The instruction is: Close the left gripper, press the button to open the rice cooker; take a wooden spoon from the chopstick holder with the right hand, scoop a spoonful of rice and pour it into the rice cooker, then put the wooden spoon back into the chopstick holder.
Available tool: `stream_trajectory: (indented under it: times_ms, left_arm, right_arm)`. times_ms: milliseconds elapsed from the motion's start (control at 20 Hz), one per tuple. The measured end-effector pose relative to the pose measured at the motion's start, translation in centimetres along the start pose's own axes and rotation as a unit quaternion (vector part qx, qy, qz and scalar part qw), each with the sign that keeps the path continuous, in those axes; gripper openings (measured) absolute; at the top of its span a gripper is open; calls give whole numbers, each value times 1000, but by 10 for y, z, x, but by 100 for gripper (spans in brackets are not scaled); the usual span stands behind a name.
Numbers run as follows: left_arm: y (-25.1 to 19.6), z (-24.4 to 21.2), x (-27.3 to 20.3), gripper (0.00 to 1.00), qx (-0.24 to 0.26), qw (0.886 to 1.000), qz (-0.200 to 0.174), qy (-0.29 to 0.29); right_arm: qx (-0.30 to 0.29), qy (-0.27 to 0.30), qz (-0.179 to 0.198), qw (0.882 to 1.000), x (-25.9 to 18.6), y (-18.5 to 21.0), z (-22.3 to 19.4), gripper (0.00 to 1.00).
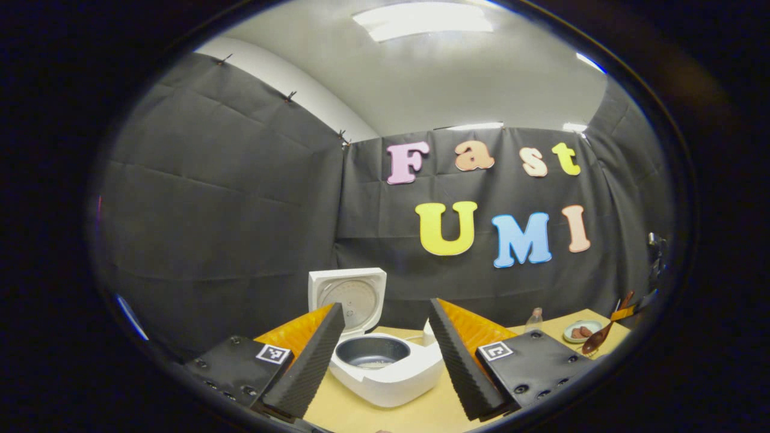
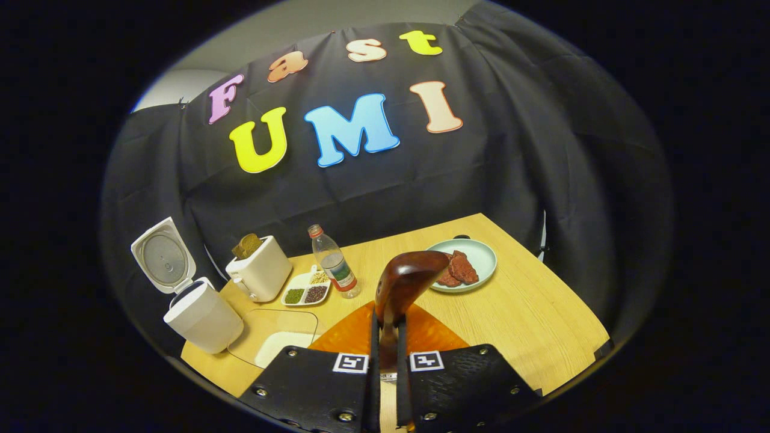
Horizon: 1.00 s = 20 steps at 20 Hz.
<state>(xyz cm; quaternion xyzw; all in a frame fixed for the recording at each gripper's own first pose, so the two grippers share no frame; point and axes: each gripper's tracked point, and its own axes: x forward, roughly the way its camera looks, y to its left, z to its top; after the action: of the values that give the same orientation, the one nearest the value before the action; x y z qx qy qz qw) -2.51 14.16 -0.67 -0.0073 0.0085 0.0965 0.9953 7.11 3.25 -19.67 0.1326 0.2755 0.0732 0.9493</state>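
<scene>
Left gripper view: left gripper (image 1: 385,355) sits at the bottom centre, fingers spread wide apart, nothing between them, released. Through the gap, the rice cooker (image 1: 385,370) stands on the table (image 1: 421,415), lid (image 1: 348,296) swung up and upright behind the pot, inner side facing the camera. Inner pot (image 1: 371,352) is open at the top, a pale patch at its bottom, too small to tell what. Bare tabletop shows in front of the cooker, lower centre. Right of the frame: a clear bottle (image 1: 533,319) near the back edge, a plate (image 1: 582,331) with brownish pieces, and the wooden spoon (image 1: 598,338) slanting from lower left to upper right, bowl end low. The table's far edge meets the black cloth wall.

Right gripper view: right gripper (image 2: 385,373) at bottom centre, fingers nearly together and clenched on the wooden spoon (image 2: 404,279) handle. Its long axis runs up the frame away from the camera, bowl at the top, tipped toward the right, over the mid table. Left of frame: rice cooker (image 2: 203,325) near the table's left corner, lid (image 2: 162,255) open and tilted back. Just right of it, a clear tray (image 2: 274,344) with a white patch inside. Behind it, a white toaster (image 2: 260,275), a divided dish (image 2: 307,290) of grains and a bottle (image 2: 332,262) with a label, unreadable. The plate (image 2: 475,264) with reddish pieces is right of centre. The right half of the table (image 2: 541,325) is bare wood out to its right and near edges. Square black-and-white markers sit on both grippers; they carry no readable text.
</scene>
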Motion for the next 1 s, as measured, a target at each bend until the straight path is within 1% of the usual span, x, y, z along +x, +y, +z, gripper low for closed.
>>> stream_trajectory:
  times_ms: [150, 300, 350, 400, 450, 500, 550, 650, 700, 750, 1000]
  left_arm:
    - [15, -17, 7, 96, -17, 1000, -3, 16]
    - [31, -22, 11, 97, -22, 1000, -3, 21]
    - [38, -21, 13, 99, -23, 1000, -3, 20]
    - [44, -22, 13, 94, -22, 1000, -2, 19]
    - [50, -22, 14, 99, -19, 1000, -2, 19]
    - [55, -22, 16, 96, -15, 1000, -2, 18]
    - [60, -23, 16, 99, -9, 1000, -3, 19]
    - [71, -25, 18, 97, 0, 1000, -2, 22]
    - [76, -25, 20, 99, 1, 1000, 0, 23]
    - [80, -24, 22, 97, 0, 1000, 1, 23]
    - [96, -21, 29, 97, 5, 1000, 9, 23]
  right_arm:
    - [-3, -13, 15, 1000, -3, 29, 11, 11]
    - [-12, -14, 29, 999, 2, 60, 8, 11]
    - [-14, -13, 35, 999, 5, 72, 6, 11]
    - [-15, -12, 43, 999, 7, 84, 3, 11]
    - [-17, -13, 50, 999, 9, 96, 1, 11]
    - [-19, -16, 55, 998, 13, 106, -2, 11]
    - [-23, -15, 58, 998, 17, 115, -6, 11]
    - [-29, -6, 64, 998, 25, 130, -18, 11]
    - [-30, -2, 66, 997, 29, 136, -25, 11]
    - [-34, -1, 66, 997, 32, 141, -29, 11]
    - [-92, 17, 42, 995, 57, 147, -67, 11]
